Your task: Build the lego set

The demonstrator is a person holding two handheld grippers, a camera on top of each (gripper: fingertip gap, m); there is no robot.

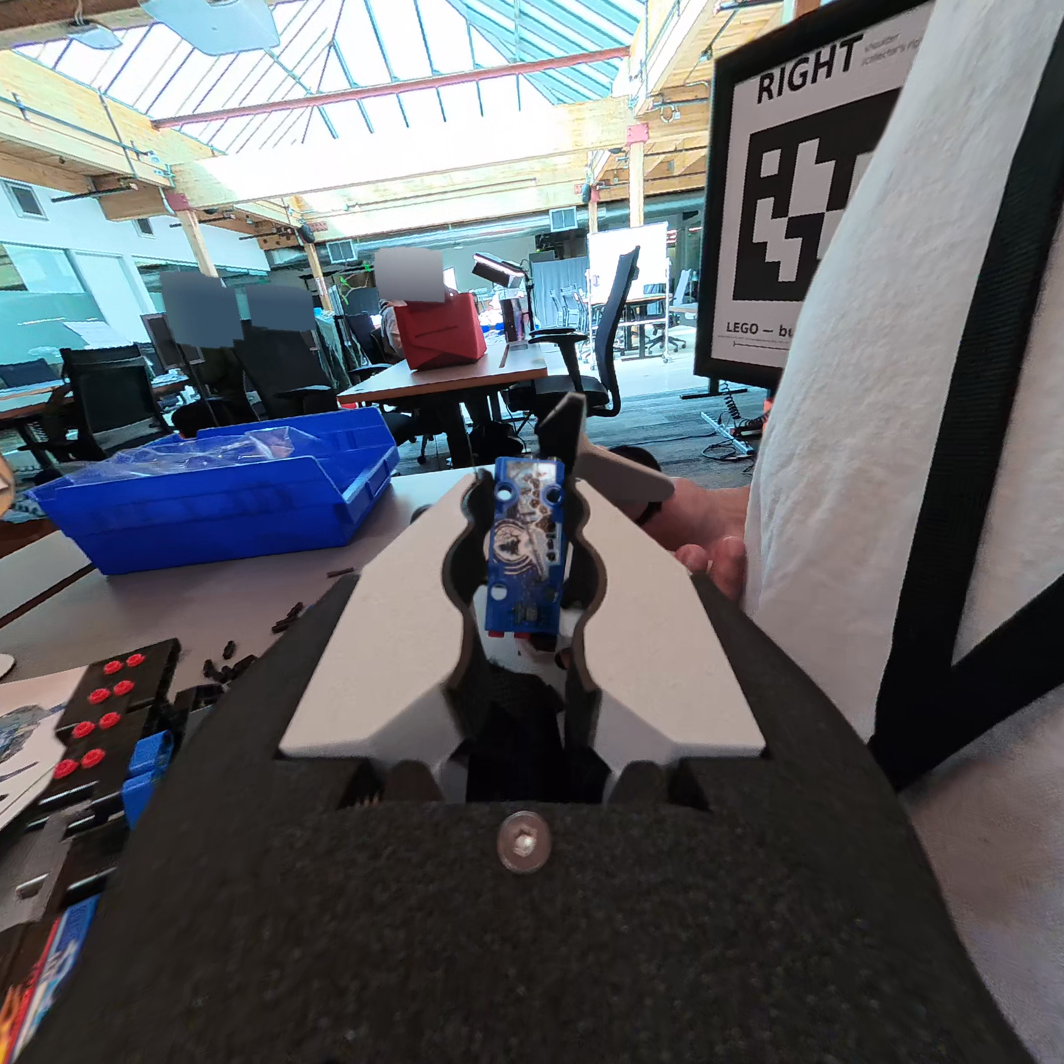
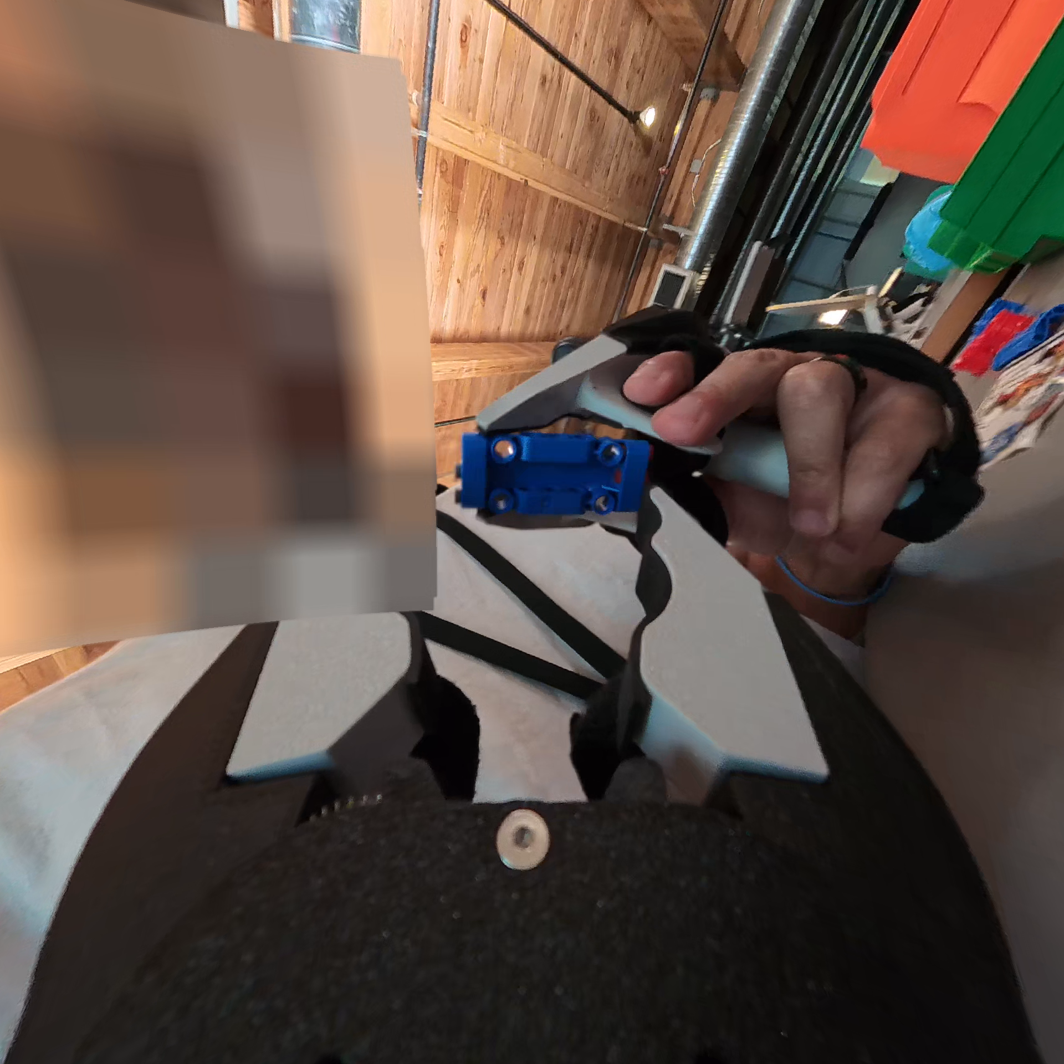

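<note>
Lego's blue panel (image 1: 525, 547) was lifted clear of the bench — I judged this was so I could check its printed face and pin holes before fitting it. My left gripper (image 1: 521, 553) had its jaws clenched narrowly on the panel's edges. My right gripper (image 2: 535, 604) stood released, jaws wide apart, holding nothing — pointed at the panel.

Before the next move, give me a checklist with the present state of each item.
1. Hold: left gripper clamped on the blue piece: ok.
2. Free tool: right gripper open and empty: ok.
3. Contact between right gripper and blue piece: cannot tell.
4. Base: black assembly with red studs lying on the table: ok.
5. Tidy parts: loose black pins gathered: not ok, scattered.
</note>
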